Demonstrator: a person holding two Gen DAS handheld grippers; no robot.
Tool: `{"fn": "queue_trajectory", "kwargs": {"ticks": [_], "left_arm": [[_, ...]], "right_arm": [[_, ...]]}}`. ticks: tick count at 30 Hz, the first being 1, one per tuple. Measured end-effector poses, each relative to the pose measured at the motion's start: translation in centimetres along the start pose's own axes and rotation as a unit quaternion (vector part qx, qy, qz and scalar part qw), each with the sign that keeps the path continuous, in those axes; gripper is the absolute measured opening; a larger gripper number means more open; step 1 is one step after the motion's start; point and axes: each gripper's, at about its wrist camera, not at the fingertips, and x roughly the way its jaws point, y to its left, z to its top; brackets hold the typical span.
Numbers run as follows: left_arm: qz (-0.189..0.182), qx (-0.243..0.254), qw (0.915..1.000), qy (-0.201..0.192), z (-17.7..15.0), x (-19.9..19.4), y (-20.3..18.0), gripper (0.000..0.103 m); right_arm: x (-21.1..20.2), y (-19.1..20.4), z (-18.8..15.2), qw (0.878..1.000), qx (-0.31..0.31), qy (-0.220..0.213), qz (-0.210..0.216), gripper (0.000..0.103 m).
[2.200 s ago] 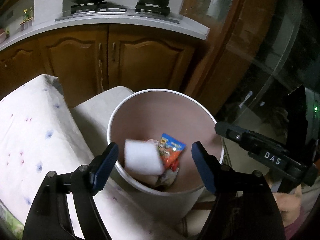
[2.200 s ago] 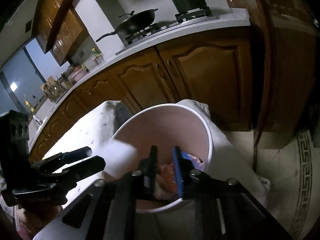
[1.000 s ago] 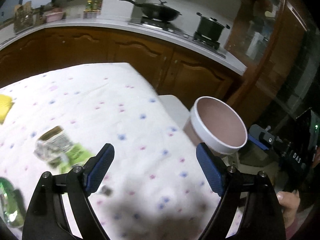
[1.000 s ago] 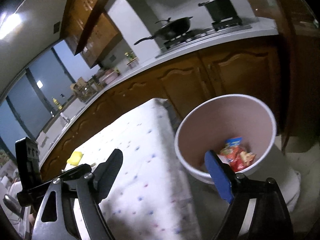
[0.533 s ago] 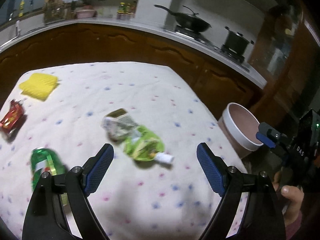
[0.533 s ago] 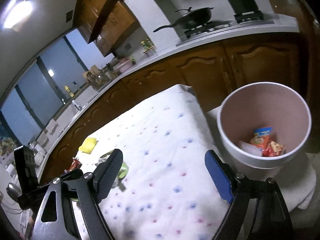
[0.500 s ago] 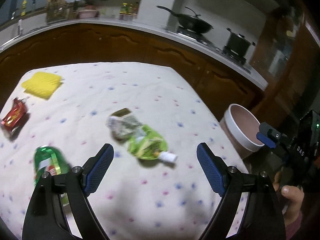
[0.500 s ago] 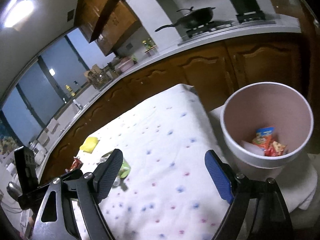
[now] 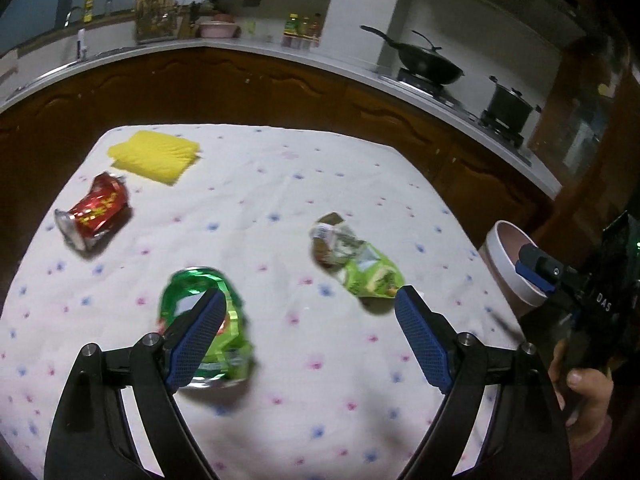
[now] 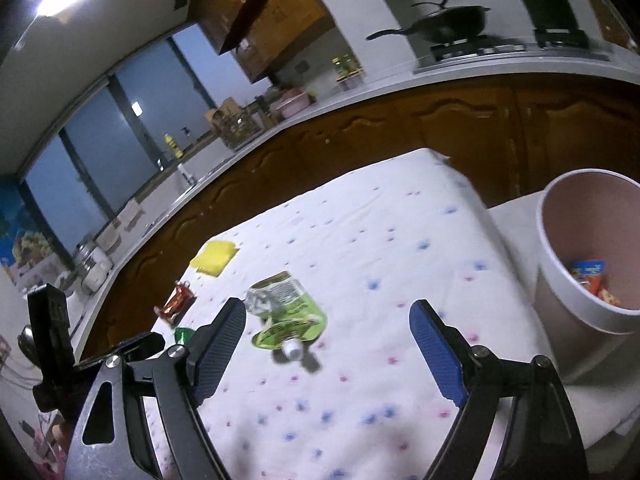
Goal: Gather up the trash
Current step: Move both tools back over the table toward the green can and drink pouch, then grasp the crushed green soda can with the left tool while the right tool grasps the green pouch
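White cloth with small dots covers the desk (image 9: 320, 184). On it lie 4 pieces of trash: green can (image 9: 208, 332), green pouch (image 9: 356, 264), red can (image 9: 94, 210), yellow sponge (image 9: 154, 156). Left gripper (image 9: 308, 336) and right gripper (image 10: 328, 344) are both spread apart, holding nothing. White bin (image 10: 576, 308) stands beside the desk, wrappers inside.

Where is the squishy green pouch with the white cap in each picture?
Left wrist view: the crumpled green plastic pouch lies right of centre on the dotted white tablecloth, just beyond the left tool's right finger.
Right wrist view: the pouch lies left of centre, near the right tool's left finger.
Shared landmark: the flat yellow sponge beyond it.
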Motion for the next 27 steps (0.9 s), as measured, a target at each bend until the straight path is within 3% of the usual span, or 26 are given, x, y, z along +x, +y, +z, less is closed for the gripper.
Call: {"fn": "queue_trajectory", "kwargs": {"ticks": [11,14,19,27], "left_arm": [[0.043,-0.029,0.9987,0.005,-0.2,-0.7,5.1,0.089],[0.045,-0.039,0.9980,0.022,-0.4,0.1,6.1,0.090],[0.036,-0.049,0.9968,0.053,-0.8,1.9,7.1,0.090],[0.045,-0.047,0.9936,0.093,-1.5,4.7,7.5,0.090]], "right_arm": [[4.3,4.5,0.1,0.997,-0.067,0.040,0.022,0.084],[5.8,5.4,0.0,0.995,-0.083,0.052,0.021,0.079],[8.3,6.0,0.0,0.993,-0.093,0.077,0.016,0.059],[12.3,7.8,-0.7,0.983,-0.142,0.117,0.001,0.055]]}}
